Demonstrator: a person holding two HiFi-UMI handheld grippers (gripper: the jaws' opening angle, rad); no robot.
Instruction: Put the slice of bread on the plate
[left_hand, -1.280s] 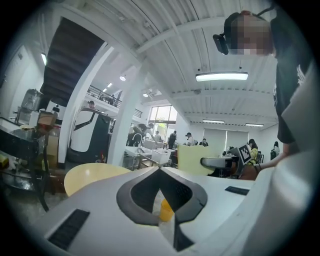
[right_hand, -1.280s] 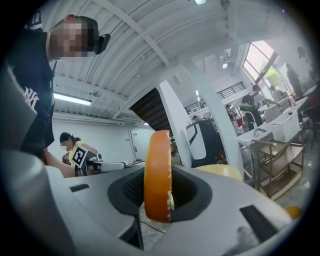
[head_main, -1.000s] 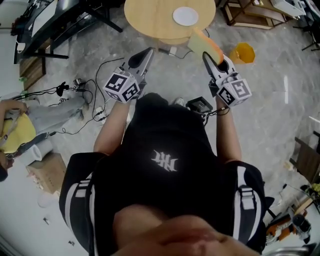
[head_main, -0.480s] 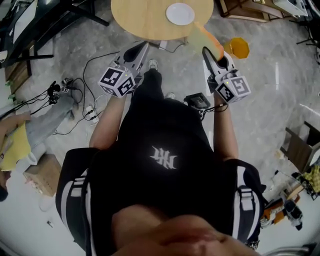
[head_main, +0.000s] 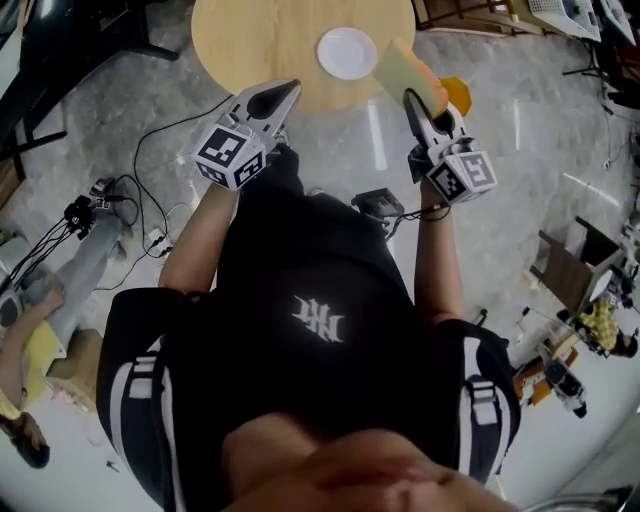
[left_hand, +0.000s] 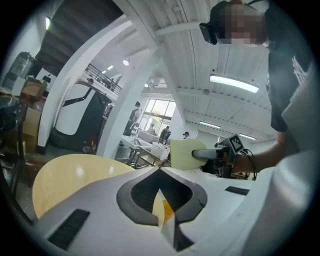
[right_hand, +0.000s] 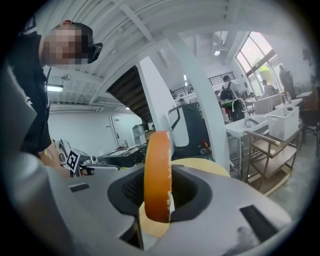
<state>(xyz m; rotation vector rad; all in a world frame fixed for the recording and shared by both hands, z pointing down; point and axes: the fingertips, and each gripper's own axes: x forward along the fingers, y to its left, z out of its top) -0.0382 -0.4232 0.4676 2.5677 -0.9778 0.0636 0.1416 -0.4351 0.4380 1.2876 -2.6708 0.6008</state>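
Right gripper (head_main: 410, 97) fingers clamp the slice of bread (head_main: 404, 72) on edge, at four o'clock from the plate (head_main: 347, 52) (on the wooden surface (head_main: 250, 40)). Bring it over centre, tip it flat, then release. Left gripper (head_main: 288, 90) fingers closed, empty.

Head view looks steeply down; both gripper views look roughly level; all share the table (head_main: 260, 40).

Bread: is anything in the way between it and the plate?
Nothing visible. The right gripper holds the bread beside the plate, with only bare table between them.
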